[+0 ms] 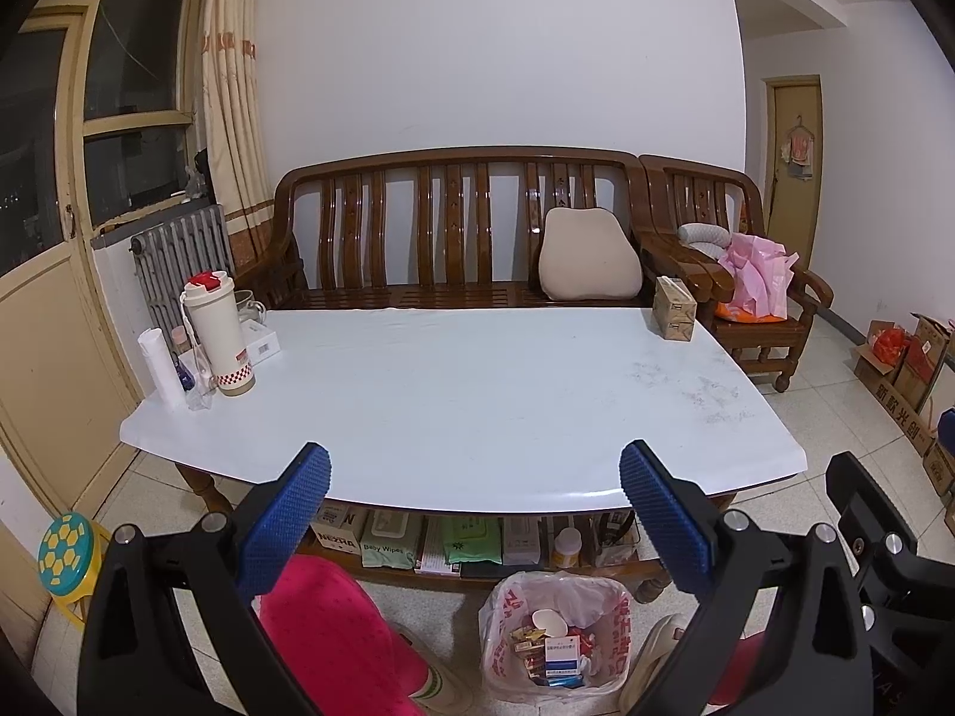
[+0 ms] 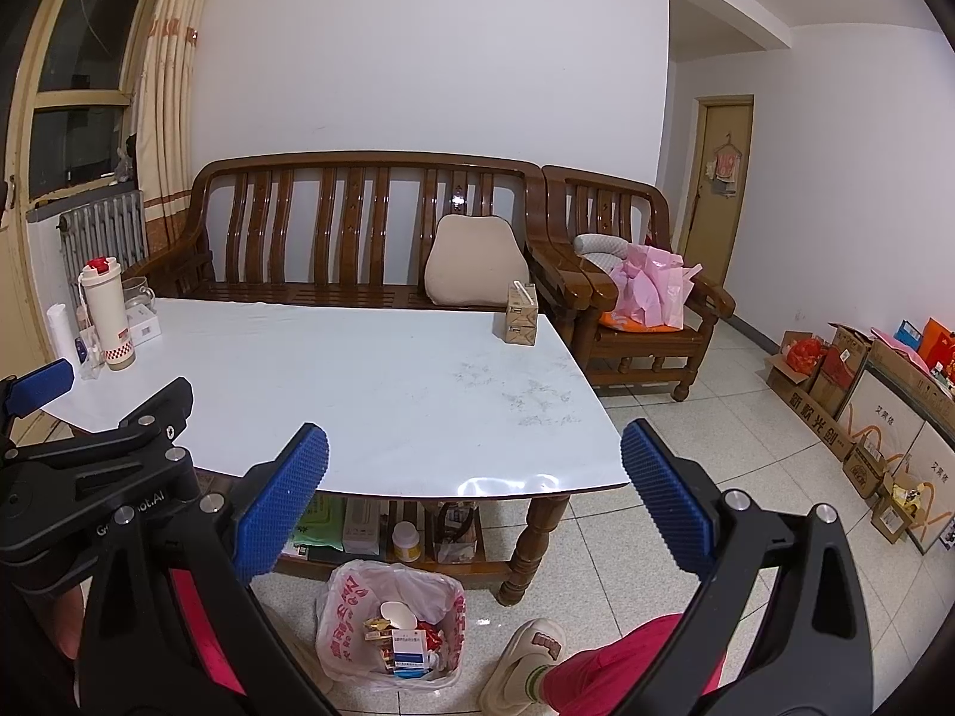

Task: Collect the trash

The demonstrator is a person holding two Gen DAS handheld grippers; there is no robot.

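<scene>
Trash bin (image 1: pixel 555 635) under table (image 1: pixel 465 394), both tongs (image 1: pixel 474 513) (image 2: pixel 474 507) spread, empty

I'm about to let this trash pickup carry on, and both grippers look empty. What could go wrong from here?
1. The tall mug stands in a tight cluster near the table corner; reaching there could tip it.
2. The tissue box sits close to the far edge; mistaken for trash, it could be nudged off.
3. The bin stands on the floor beside the person's shoe, so a foot could knock it over.
</scene>
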